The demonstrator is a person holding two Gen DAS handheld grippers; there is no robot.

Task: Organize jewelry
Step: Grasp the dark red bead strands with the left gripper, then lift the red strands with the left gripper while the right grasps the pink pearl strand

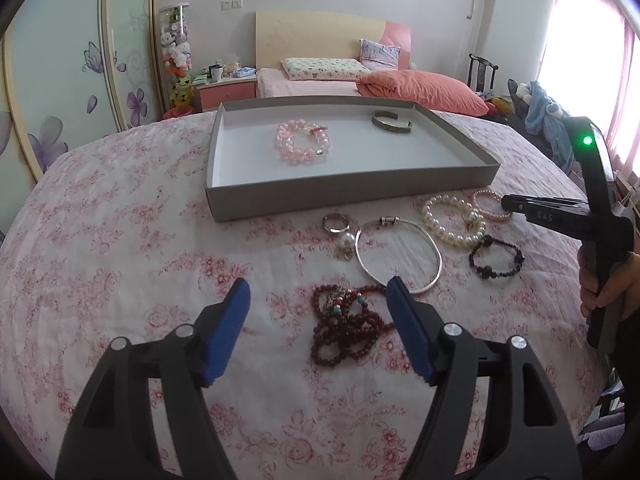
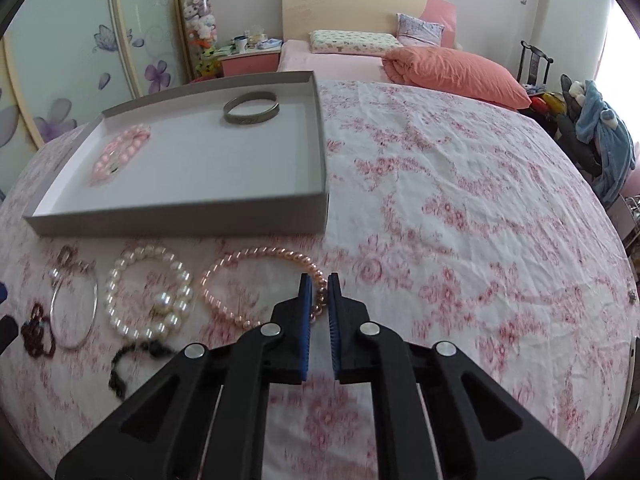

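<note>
A grey tray [image 1: 352, 192] [image 2: 180, 216] on the floral bedspread holds a pink bead bracelet [image 1: 302, 142] [image 2: 120, 152] and a metal cuff bangle [image 1: 391, 123] [image 2: 251, 113]. In front of it lie a ring [image 1: 335, 223], a silver bangle [image 1: 398, 254] [image 2: 75, 308], a white pearl bracelet [image 1: 452, 220] [image 2: 150, 296], a dark bead bracelet [image 1: 496, 258] [image 2: 132, 360], a dark red bead necklace [image 1: 348, 324] and a thin pink pearl bracelet [image 1: 490, 204] [image 2: 260, 280]. My left gripper [image 1: 318, 300] is open above the red necklace. My right gripper [image 2: 319, 280] [image 1: 508, 202] is closed on the pink pearl bracelet's right edge.
The bedspread [image 2: 460, 220] stretches right of the tray. A salmon duvet [image 1: 420, 88] and pillows lie at the bed's head. A chair with clothes [image 2: 600, 132] stands at the right. A wardrobe with flower prints [image 1: 60, 80] lines the left wall.
</note>
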